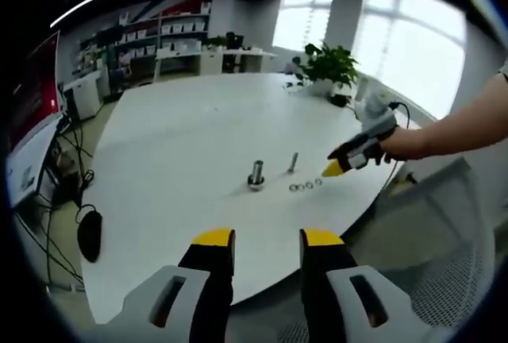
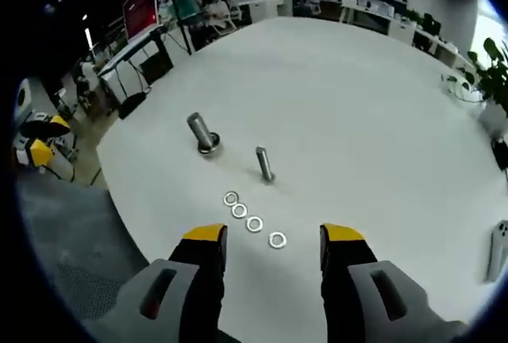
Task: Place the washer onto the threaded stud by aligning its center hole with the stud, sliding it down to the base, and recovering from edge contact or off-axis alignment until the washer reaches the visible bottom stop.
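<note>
Left gripper view: the left claw (image 1: 266, 241) hangs wide and empty off the desk (image 1: 182, 132) edge, well apart from the stud (image 1: 293, 162).

Right gripper view: the right claw (image 2: 274, 237) gapes wide over four washers (image 2: 254, 223) near the stud (image 2: 264, 163). The flat washers could slip or skate when pinched, or two could lift together.

Four small silver washers (image 2: 254, 220) lie flat in a diagonal row at lower centre of the right gripper view. Just above them the slim threaded stud (image 2: 264, 164) stands leaning slightly, bare, apart from the row.
</note>
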Action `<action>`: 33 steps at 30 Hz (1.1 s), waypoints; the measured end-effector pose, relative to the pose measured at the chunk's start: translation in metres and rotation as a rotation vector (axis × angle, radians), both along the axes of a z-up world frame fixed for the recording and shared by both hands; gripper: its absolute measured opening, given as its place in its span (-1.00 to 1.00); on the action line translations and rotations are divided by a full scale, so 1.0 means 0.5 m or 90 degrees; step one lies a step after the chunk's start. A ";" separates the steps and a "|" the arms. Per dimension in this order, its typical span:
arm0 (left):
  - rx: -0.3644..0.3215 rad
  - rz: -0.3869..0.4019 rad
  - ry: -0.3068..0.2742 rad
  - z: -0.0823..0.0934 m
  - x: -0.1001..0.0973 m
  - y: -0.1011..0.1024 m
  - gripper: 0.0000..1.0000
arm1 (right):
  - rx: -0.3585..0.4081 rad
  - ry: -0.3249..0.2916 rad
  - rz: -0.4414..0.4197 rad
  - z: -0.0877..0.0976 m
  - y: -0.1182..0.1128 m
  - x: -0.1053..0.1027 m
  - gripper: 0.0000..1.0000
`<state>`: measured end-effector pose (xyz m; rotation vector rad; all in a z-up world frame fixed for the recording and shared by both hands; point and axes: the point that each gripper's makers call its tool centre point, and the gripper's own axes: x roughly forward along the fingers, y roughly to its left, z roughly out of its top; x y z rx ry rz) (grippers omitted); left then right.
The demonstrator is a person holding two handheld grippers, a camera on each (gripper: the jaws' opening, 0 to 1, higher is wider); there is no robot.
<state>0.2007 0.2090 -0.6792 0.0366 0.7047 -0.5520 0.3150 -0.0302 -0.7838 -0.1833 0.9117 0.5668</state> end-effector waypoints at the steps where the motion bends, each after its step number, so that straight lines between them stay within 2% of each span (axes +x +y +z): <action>1: 0.003 0.001 0.003 -0.002 -0.001 0.001 -0.39 | -0.002 -0.002 0.002 0.000 0.001 0.002 -0.02; 3: 0.002 0.005 0.005 -0.003 0.000 0.004 -0.39 | -0.009 -0.008 0.014 -0.003 0.006 0.003 -0.02; 7: -0.003 0.007 0.006 -0.003 0.001 0.004 -0.39 | -0.046 0.017 0.048 -0.034 0.007 -0.006 -0.02; 8: -0.002 0.009 0.012 -0.006 0.000 0.004 -0.39 | -0.049 0.020 0.056 -0.037 0.011 -0.008 -0.05; 10: 0.001 0.009 0.017 -0.009 0.000 0.005 -0.39 | -0.042 -0.001 0.105 -0.032 0.034 -0.010 -0.19; 12: -0.002 0.008 0.017 -0.009 -0.001 0.004 -0.39 | -0.072 0.002 0.141 -0.042 0.040 -0.017 -0.34; 16: -0.001 0.008 0.020 -0.010 -0.001 0.004 -0.39 | -0.074 0.040 0.149 -0.073 0.053 -0.025 -0.33; 21: 0.001 0.010 0.023 -0.012 -0.001 0.006 -0.40 | -0.098 0.058 0.182 -0.097 0.066 -0.026 -0.34; 23: 0.001 0.010 0.026 -0.014 -0.002 0.006 -0.40 | -0.142 0.036 0.222 -0.099 0.060 -0.021 -0.36; 26: 0.004 0.011 0.026 -0.015 -0.002 0.007 -0.40 | -0.143 0.059 0.243 -0.111 0.064 -0.030 -0.37; 33: 0.002 0.010 0.027 -0.015 -0.002 0.006 -0.40 | -0.154 0.059 0.259 -0.107 0.061 -0.023 -0.40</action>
